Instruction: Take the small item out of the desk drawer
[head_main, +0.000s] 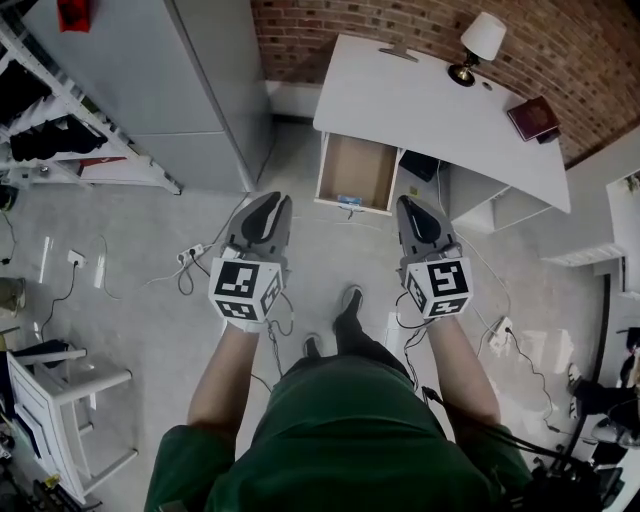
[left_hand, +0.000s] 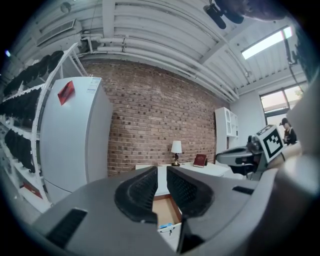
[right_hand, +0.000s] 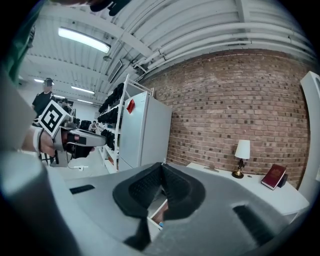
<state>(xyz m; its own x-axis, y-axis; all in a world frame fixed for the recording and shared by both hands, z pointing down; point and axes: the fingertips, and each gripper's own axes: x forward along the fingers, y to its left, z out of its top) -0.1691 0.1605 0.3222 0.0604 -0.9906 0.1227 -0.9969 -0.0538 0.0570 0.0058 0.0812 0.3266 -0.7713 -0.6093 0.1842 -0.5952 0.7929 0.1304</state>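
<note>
A white desk stands ahead with its wooden drawer pulled out. A small blue item lies at the drawer's front edge. It also shows below the jaws as the small item in the left gripper view. Both grippers hover over the floor, short of the drawer. My left gripper is left of the drawer front, its jaws a narrow slit apart and empty. On the right, my right gripper has its tips meeting with nothing held.
A lamp and a red book sit on the desk. A tall grey cabinet and a shelf rack stand to the left. Cables lie on the floor, and a white chair is at near left.
</note>
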